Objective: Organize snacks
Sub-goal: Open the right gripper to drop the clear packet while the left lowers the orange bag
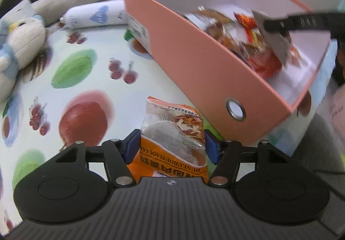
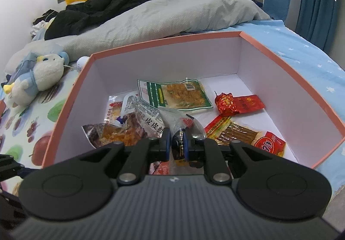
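Note:
An orange snack packet (image 1: 172,132) stands on the fruit-print cloth (image 1: 86,80), just in front of the pink box (image 1: 194,63). My left gripper (image 1: 171,145) has its blue pads against both sides of that packet. Over the box (image 2: 168,61), my right gripper (image 2: 177,143) is shut on a silvery clear packet (image 2: 172,119); the left wrist view shows this packet (image 1: 273,39) hanging above the box's inside. Several snack packets lie on the box floor, among them a green-edged one (image 2: 179,95) and a red one (image 2: 239,105).
A plush toy (image 2: 41,76) lies on the cloth left of the box, with a white tube (image 1: 94,15) behind it. A grey duvet (image 2: 161,15) and black clothes (image 2: 97,5) cover the bed beyond. The bed's blue sheet (image 2: 301,54) runs along the right.

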`<action>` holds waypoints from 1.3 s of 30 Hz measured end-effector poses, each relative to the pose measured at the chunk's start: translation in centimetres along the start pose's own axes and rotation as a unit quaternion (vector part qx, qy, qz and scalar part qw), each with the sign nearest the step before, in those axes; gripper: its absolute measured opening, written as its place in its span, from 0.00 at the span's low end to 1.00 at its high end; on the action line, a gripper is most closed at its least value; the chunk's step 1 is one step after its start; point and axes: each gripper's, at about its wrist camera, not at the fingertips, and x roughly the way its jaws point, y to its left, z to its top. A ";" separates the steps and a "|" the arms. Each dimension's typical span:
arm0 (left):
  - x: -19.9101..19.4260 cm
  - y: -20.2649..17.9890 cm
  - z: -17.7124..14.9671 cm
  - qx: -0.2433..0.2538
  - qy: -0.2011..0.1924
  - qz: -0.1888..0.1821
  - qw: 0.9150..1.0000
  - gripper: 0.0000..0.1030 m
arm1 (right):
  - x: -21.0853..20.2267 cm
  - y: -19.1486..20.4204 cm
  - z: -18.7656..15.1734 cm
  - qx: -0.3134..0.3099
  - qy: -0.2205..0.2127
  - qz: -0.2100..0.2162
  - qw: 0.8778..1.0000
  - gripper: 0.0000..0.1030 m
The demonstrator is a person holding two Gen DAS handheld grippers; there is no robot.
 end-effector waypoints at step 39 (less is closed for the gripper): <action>-2.3 -1.9 15.9 -0.093 -0.118 -0.060 0.987 0.66 | 0.5 -2.1 2.7 0.045 -0.013 -0.010 0.999 0.17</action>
